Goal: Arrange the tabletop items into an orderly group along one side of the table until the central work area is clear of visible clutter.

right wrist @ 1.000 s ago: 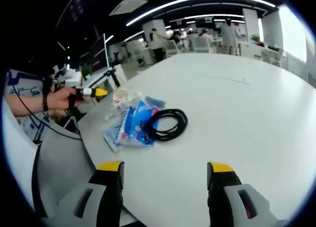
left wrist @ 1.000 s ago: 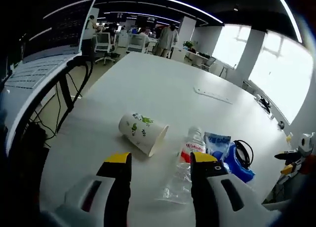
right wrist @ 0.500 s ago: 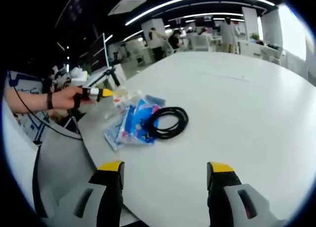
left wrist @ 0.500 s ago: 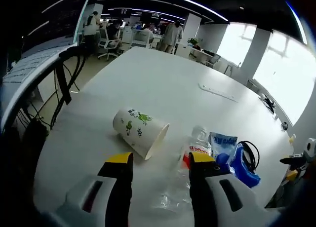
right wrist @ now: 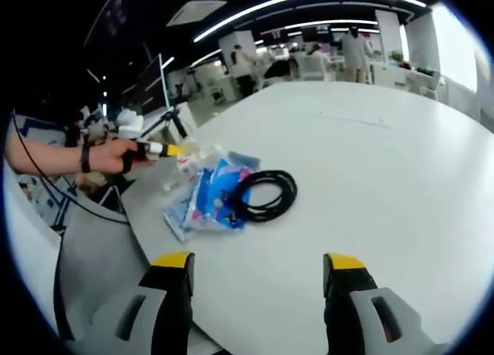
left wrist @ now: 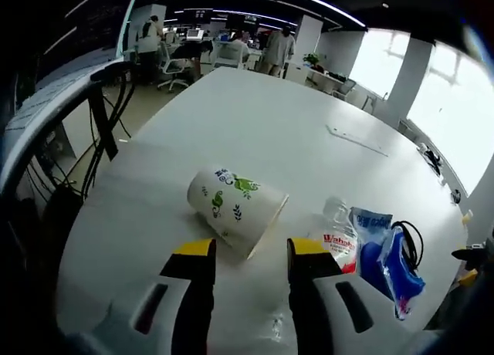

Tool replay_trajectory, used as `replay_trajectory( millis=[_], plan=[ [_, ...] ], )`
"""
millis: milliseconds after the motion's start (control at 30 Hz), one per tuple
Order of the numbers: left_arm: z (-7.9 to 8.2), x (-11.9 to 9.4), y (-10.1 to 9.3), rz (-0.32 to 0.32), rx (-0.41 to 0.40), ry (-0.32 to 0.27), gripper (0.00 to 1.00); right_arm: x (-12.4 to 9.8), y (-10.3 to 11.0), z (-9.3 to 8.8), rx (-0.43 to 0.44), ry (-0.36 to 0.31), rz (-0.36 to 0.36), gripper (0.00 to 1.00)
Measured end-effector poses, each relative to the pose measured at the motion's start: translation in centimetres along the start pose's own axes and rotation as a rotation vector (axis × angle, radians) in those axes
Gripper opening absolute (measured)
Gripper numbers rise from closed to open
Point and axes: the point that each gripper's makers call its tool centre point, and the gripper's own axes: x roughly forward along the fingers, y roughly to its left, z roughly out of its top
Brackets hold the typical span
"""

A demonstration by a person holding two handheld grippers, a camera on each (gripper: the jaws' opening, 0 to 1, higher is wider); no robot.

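Note:
A white paper cup [left wrist: 235, 208] with green prints lies on its side on the white table [left wrist: 255, 116]. My left gripper [left wrist: 251, 251] is open, and the cup's mouth sits just ahead of its yellow fingertips. To the right lie a clear bottle [left wrist: 336, 235] with a red label, blue packets [left wrist: 370, 231] and a black cable coil [left wrist: 409, 235]. In the right gripper view my right gripper [right wrist: 258, 262] stands open over bare table [right wrist: 401, 177], short of the blue packets [right wrist: 208, 201] and the cable coil [right wrist: 266, 193]. A hand [right wrist: 108, 156] holds the left gripper [right wrist: 158, 149] beside the bottle [right wrist: 189, 158].
A thin pale strip [left wrist: 355, 139] lies farther out on the table, also seen as a strip [right wrist: 351, 121] in the right gripper view. The table edge runs close on the left, with a black stand and cables [left wrist: 100, 123] beyond it. People and desks fill the far background.
The left gripper has moved forward and left toward the cup, which now lies centred just ahead of its jaws. The right gripper has held still.

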Motion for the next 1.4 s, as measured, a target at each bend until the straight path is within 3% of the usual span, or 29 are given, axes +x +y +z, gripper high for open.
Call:
replay_trajectory(
  millis=[633,1000,1400],
  plan=[
    [0.1,0.5,1.6,0.036,0.049,0.011,0.25,0.0,0.0,-0.2,0.013,0.007,-0.006,0.68],
    [0.9,-0.3,3.2,0.08,0.104,-0.016,0.0,0.1,0.1,-0.1,0.012,-0.001,0.0,0.66],
    [1.9,-1.1,3.5,0.084,0.143,-0.025,0.0,-0.1,-0.7,0.5,0.043,-0.029,-0.009,0.65]
  ],
)
